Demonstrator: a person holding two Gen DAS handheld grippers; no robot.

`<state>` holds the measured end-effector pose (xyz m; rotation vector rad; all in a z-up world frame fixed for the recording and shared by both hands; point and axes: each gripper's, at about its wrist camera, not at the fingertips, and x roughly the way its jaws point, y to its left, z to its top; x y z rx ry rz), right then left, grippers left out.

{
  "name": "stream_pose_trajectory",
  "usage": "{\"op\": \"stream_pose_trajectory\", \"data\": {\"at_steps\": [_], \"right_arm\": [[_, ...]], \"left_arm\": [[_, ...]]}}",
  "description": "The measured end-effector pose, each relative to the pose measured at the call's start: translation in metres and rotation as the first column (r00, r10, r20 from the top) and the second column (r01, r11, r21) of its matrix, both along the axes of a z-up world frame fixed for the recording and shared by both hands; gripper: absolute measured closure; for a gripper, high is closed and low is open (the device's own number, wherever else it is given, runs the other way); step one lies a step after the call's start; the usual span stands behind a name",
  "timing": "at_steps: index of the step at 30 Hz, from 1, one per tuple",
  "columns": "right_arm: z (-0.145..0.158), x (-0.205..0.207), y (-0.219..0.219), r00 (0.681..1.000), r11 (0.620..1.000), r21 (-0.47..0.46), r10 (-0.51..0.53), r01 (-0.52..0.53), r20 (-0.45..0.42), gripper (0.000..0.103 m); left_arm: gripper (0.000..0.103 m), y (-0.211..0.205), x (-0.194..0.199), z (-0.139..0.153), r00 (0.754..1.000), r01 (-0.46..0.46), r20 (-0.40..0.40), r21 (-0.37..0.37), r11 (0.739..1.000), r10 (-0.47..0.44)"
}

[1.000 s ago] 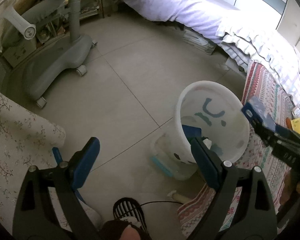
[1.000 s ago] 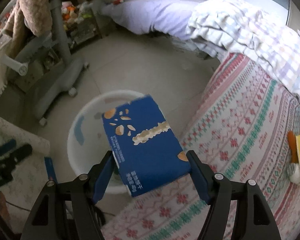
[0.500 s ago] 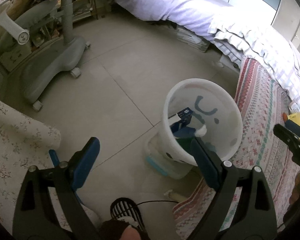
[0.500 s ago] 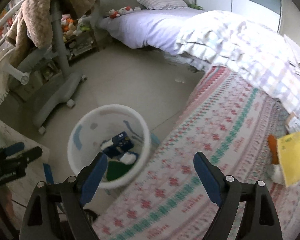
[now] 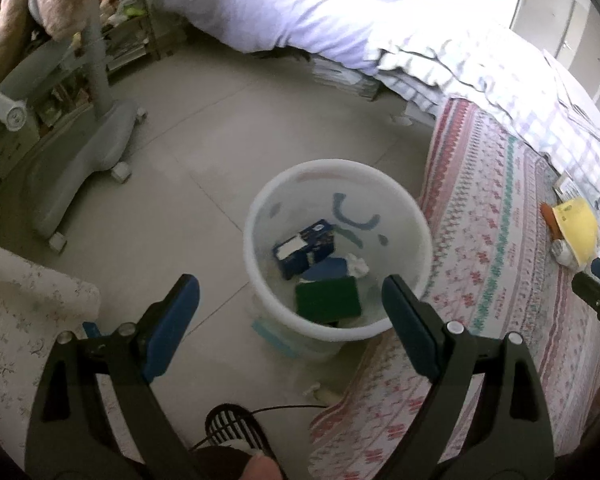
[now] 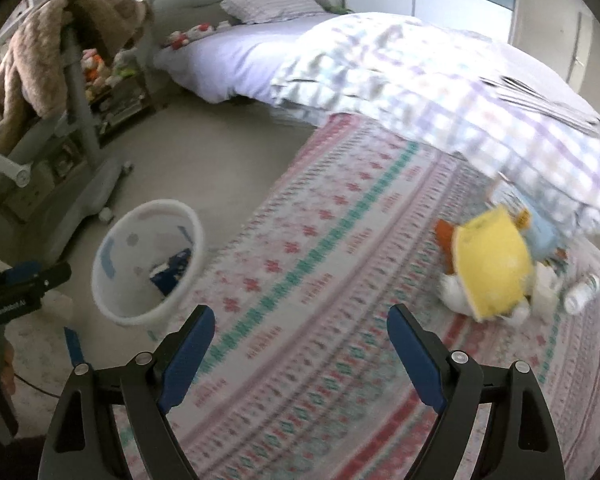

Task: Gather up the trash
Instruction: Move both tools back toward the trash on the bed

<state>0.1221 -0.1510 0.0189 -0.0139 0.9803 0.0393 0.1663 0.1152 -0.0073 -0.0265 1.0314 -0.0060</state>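
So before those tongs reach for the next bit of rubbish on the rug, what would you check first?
1. Right tongs empty and open: ok, nothing between the blue pads after they just opened.
2. Left tongs empty and open: ok.
3. Dark blue cardboard box landed inside the round white plastic bin: ok.
4. Bin upright, with room left: ok, only its bottom is covered.
5. Next target in view: ok, a yellow packet lies on the patterned rug beside a small white bottle.
6. Yellow packet is actually trash: cannot tell, the picture is blurred.
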Motion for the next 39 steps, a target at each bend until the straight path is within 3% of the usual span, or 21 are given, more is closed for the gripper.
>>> {"op": "stream_pose_trajectory", "data": {"at_steps": [8, 39], "right_arm": [[0.0, -0.018, -0.039, 0.999, 0.999, 0.006, -0.041, 0.041, -0.019, 0.014], [-0.005, -0.052, -0.191, 0.965, 0.966, 0.031, -0.254, 0.256, -0.069, 0.014]], "left_arm": [[0.011, -0.037, 0.001, -0.002, 0.997, 0.074, -0.002, 0.039, 0.997, -0.074], [0.011, -0.178, 0.014, -0.011, 0.972, 0.234, -0.028, -0.028, 0.972, -0.235]]}}
